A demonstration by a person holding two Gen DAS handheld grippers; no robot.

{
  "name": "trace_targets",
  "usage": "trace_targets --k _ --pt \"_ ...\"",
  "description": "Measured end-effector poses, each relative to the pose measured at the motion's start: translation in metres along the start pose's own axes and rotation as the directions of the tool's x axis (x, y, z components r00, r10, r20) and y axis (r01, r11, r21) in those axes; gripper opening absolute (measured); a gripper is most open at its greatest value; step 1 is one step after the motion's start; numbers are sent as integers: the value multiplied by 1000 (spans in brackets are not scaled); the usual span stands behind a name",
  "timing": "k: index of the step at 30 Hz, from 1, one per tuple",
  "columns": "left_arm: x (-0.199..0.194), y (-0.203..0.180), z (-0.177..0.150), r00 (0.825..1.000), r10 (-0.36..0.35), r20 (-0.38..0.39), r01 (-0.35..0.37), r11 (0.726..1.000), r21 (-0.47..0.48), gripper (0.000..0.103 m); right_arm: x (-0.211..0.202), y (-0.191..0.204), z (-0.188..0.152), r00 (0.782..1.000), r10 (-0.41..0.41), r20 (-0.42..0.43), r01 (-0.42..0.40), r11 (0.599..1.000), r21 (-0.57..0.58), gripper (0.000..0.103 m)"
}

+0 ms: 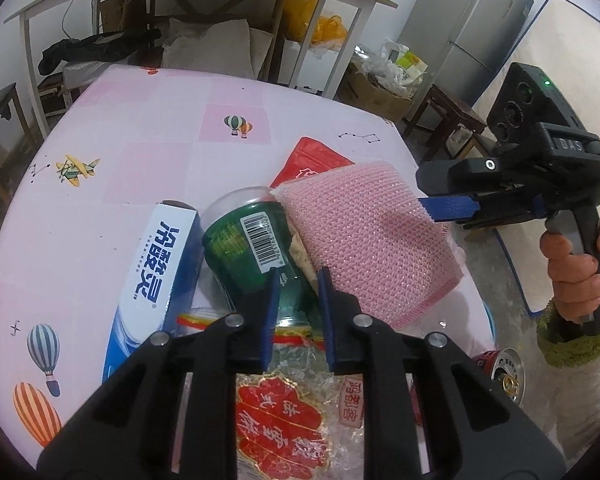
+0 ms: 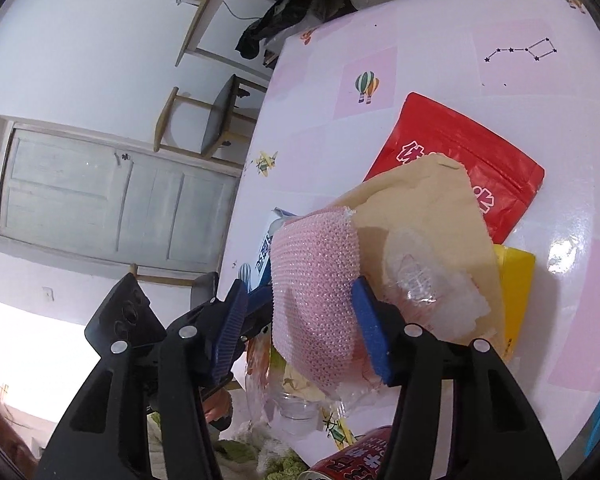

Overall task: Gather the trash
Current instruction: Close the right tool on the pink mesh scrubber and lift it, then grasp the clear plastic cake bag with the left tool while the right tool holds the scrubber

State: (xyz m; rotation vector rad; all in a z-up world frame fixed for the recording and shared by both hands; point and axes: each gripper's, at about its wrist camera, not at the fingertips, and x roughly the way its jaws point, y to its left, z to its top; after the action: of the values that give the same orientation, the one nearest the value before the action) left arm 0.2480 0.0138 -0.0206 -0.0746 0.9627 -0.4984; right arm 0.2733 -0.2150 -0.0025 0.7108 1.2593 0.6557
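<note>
At the bottom of the left wrist view, the left claw stands with its blue pads slightly apart, straddling the base of a green drink can with a white barcode label that lies on its side on the pink patterned desk; whether the pads already touch the can is hard to tell. Beneath the claw lies a clear crinkled wrapper with a red and gold label, and left of the can a blue and white cardboard box.

To the right, the right claw is clamped on a pink mesh scouring sponge with a tan backing, held just above the pile. Further up sits a red zip-top pouch, beside a yellow packet.

To do this well, the left claw should close on the can's middle, square across its width, so the round metal does not squirt out; the sponge should lift clear first, since it overhangs the can.
</note>
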Motion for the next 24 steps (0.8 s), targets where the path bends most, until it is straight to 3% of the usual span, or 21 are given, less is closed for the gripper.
trace_targets --k 3,5,9,12,14,20,24 --pt "-1 0 -1 1000 9 1 -9 1000 0 14 -6 3 0 997 79 16 -78 997 -11 53" --pt "-1 1 0 1000 4 3 -4 1000 -5 14 -12 4 -1 984 174 33 -174 985 -23 53" --pt "0 0 0 1000 23 2 -23 1000 -7 12 -8 1 -4 984 173 37 -173 985 -9 53" --pt "-1 3 0 1000 19 3 -19 1000 -23 12 -6 -6 -5 957 286 47 -287 957 30 53" --pt "-2 4 0 1000 -16 9 16 999 -34 12 -2 -6 -6 949 313 38 -315 948 44 53" --pt "-1 -5 -1 1000 -25 6 25 1000 -13 12 20 -7 -8 980 200 -10 -199 977 77 53" --pt "-5 -2 -1 1000 -27 10 27 999 -18 12 15 -6 -7 988 157 8 -157 985 72 37"
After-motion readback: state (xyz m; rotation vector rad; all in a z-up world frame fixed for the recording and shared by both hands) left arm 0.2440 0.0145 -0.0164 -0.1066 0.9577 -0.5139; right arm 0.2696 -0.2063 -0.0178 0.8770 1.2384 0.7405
